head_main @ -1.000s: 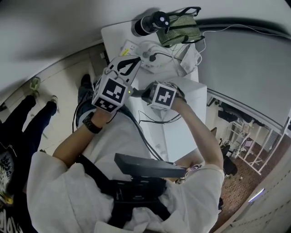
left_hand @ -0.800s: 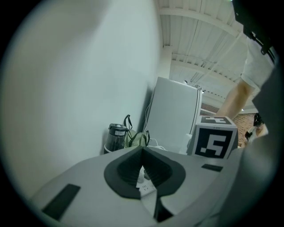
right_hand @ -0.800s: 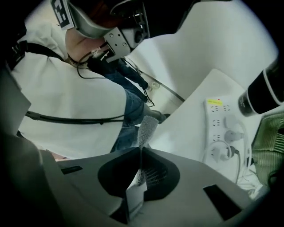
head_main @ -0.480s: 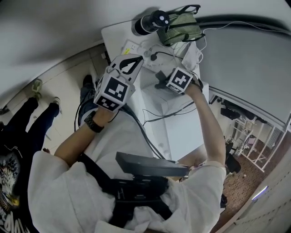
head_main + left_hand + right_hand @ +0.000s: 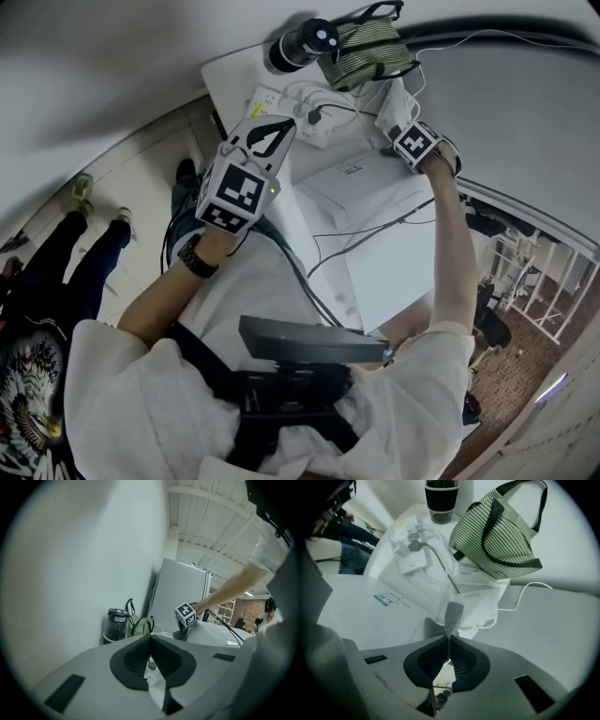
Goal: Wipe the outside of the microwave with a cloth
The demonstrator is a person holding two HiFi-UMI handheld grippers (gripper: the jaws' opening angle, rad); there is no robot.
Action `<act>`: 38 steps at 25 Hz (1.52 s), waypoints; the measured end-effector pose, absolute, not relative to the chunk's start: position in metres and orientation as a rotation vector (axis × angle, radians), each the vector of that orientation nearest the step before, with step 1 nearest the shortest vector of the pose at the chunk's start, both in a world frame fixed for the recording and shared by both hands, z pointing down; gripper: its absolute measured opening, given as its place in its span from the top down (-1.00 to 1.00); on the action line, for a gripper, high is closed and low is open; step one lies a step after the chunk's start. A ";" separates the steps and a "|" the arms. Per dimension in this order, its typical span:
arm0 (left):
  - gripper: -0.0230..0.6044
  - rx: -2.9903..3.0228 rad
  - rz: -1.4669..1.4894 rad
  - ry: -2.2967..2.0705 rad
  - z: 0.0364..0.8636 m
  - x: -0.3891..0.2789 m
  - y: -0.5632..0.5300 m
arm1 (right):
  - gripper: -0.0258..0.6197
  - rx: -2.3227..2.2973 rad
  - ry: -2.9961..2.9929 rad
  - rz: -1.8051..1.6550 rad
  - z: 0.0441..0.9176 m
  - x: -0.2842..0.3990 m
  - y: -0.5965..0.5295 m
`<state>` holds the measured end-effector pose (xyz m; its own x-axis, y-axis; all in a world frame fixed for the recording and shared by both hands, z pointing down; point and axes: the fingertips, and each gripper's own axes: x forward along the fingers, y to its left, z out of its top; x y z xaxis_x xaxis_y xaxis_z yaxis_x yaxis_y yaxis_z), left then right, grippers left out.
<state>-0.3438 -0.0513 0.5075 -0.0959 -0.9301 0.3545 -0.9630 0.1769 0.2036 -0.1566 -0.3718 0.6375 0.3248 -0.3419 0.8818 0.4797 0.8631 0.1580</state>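
Note:
The white microwave (image 5: pixel 375 211) stands below me, its top (image 5: pixel 351 616) carrying a small printed label. My right gripper (image 5: pixel 401 136) is stretched to the far back edge of that top and is shut on a narrow grey mesh cloth (image 5: pixel 452 613) that sticks up out of its jaws (image 5: pixel 449 641). The cloth's end hangs just over the top's back edge; whether it touches is unclear. Held up left of the microwave, my left gripper (image 5: pixel 279 129) is shut with nothing in it (image 5: pixel 151 639). From the left gripper view the right gripper's marker cube (image 5: pixel 186 614) shows on the microwave (image 5: pixel 215 637).
Behind the microwave stand a green striped bag (image 5: pixel 497 531), a black flask (image 5: pixel 440 496) and a white power strip (image 5: pixel 410 557) with plugged cables. A white carton (image 5: pixel 476 597) lies under the bag. Someone in dark trousers (image 5: pixel 56 253) stands at the left.
My right gripper has travelled from beside the left gripper across the microwave's top to its far back edge, cloth still pinched. The left gripper has hardly moved.

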 end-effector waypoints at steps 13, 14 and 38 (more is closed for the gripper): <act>0.82 1.734 0.105 -2.072 0.516 -0.343 -0.044 | 0.87 -0.803 -0.894 -0.198 0.710 -0.148 -0.137; 0.82 1.726 0.106 -2.075 0.517 -0.345 -0.042 | 0.87 -0.879 -0.896 -0.121 0.705 -0.150 -0.104; 0.82 1.757 0.125 -2.061 0.513 -0.341 -0.031 | 0.87 -0.207 -1.071 -0.662 0.689 -0.182 -0.355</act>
<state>-0.3407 -0.0308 0.5128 -0.1071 -0.9211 0.3744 -0.9596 0.1943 0.2035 -0.1817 -0.3554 0.6888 0.3086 -0.4000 0.8630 0.5933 0.7901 0.1540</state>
